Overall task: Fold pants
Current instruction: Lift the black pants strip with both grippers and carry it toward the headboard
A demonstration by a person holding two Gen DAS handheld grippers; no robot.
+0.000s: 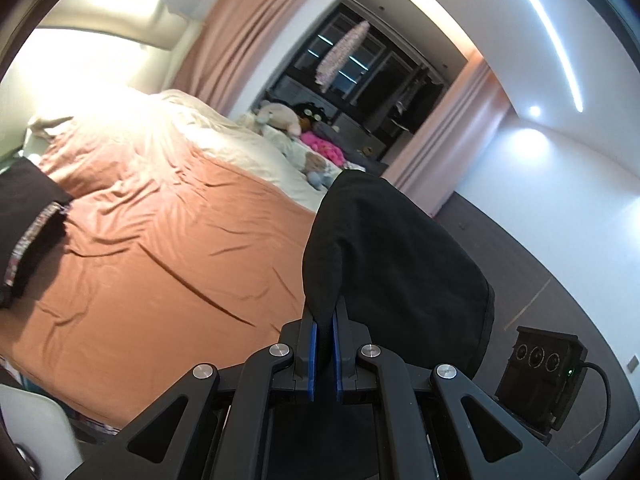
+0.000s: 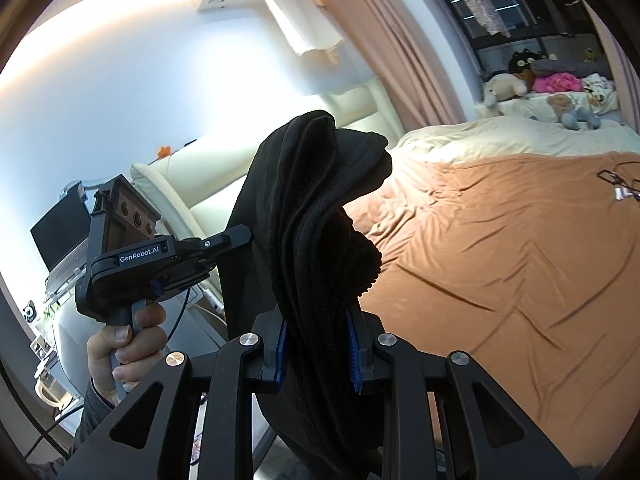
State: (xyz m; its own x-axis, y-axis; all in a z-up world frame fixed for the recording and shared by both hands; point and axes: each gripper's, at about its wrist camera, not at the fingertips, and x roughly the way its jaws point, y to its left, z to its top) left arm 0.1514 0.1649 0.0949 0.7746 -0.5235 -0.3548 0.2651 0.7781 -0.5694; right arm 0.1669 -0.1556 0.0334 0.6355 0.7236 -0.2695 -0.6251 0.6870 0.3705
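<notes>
The black pants (image 1: 392, 256) hang in the air above the bed. My left gripper (image 1: 325, 312) is shut on a thin fold of them, the cloth rising and draping to the right. My right gripper (image 2: 316, 320) is shut on a thick bunch of the pants (image 2: 316, 200), which stands up between the blue pads (image 2: 353, 356). In the right wrist view the left gripper's body (image 2: 152, 260) shows at the left, held by a hand and reaching into the cloth. In the left wrist view the right gripper's camera block (image 1: 540, 376) shows at lower right.
An orange sheet (image 1: 160, 248) covers the bed, cream bedding (image 2: 500, 136) beyond it. A dark garment (image 1: 28, 236) lies at the bed's left edge. Stuffed toys (image 1: 296, 120) sit by the dark window. A cream headboard (image 2: 208, 184) and a laptop (image 2: 60, 232) stand left.
</notes>
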